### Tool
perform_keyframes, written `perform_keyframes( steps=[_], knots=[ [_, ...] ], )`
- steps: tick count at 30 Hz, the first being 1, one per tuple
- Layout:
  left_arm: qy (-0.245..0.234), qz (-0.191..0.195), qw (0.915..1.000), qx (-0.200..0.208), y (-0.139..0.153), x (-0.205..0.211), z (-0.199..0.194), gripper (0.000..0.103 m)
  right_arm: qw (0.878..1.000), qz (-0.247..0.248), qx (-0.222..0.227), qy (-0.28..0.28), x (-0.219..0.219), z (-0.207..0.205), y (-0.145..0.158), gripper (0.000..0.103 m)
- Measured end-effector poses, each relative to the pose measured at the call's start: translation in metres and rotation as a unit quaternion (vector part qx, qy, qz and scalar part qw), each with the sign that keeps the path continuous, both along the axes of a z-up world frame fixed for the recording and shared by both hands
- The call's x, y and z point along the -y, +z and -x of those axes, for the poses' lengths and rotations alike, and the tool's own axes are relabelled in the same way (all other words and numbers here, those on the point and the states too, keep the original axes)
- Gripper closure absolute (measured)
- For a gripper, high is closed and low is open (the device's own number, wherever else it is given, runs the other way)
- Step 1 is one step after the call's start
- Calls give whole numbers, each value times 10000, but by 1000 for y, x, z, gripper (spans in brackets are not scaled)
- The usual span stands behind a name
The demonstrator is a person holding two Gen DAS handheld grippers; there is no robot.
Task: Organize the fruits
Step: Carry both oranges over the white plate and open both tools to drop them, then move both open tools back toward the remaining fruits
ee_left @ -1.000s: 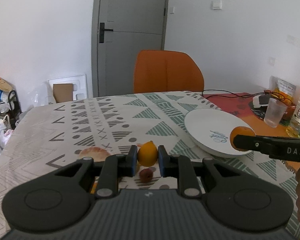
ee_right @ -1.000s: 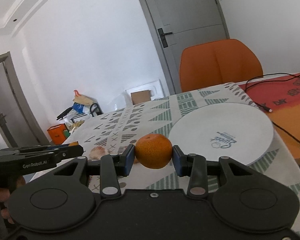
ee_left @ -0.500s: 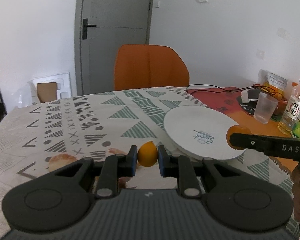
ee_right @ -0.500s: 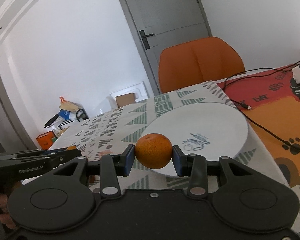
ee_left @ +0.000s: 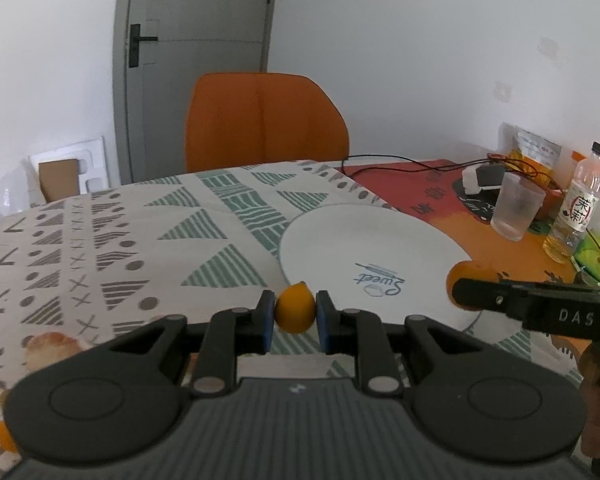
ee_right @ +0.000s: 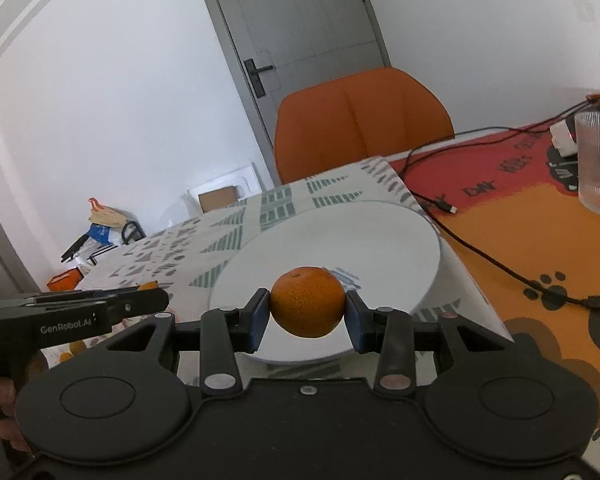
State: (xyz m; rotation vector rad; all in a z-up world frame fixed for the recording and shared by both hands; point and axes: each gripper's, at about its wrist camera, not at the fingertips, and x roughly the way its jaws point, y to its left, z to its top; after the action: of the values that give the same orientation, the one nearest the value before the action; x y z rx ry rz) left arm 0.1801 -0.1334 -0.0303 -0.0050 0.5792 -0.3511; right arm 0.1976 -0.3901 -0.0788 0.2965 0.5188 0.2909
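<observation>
My left gripper [ee_left: 295,316] is shut on a small yellow-orange fruit [ee_left: 295,313], held just short of the near left rim of the white plate [ee_left: 364,240]. My right gripper [ee_right: 307,307] is shut on a round orange [ee_right: 307,307], which hangs over the near part of the same plate [ee_right: 380,240]. In the left wrist view the right gripper [ee_left: 466,292] comes in from the right with the orange [ee_left: 470,272] above the plate's near right rim. In the right wrist view the left gripper [ee_right: 156,300] shows at the left.
An orange chair [ee_left: 264,120] stands behind the table with the patterned cloth [ee_left: 140,232]. A glass [ee_left: 516,210], a bottle [ee_left: 576,220] and black cables [ee_right: 500,264] lie on the orange mat to the right. More fruit [ee_left: 50,344] rests on the cloth at the near left.
Both grippers have moved towards the plate with their fruits still gripped. The plate now looks larger and nearer in both views, and the orange has come over it.
</observation>
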Motion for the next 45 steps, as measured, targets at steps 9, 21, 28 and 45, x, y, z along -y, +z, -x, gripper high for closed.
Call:
perform_keyframes(
  steps=[9, 21, 28, 45],
  knots=[
    [-303, 87, 9995, -79, -1, 22, -14, 83, 9999, 124, -86, -59, 2, -6, -5, 64],
    [-340, -137, 9991, -233, -3, 41, -25, 79, 9996, 217, 20, -177, 8, -1, 1, 60],
    [-111, -91, 9995, -280, 2, 26, -17, 76, 9998, 175, 45, -126, 5, 1, 5, 59],
    [951, 169, 9951, 195, 32, -53, 28, 17, 9998, 149, 112, 112, -32, 10, 21, 12]
  ],
)
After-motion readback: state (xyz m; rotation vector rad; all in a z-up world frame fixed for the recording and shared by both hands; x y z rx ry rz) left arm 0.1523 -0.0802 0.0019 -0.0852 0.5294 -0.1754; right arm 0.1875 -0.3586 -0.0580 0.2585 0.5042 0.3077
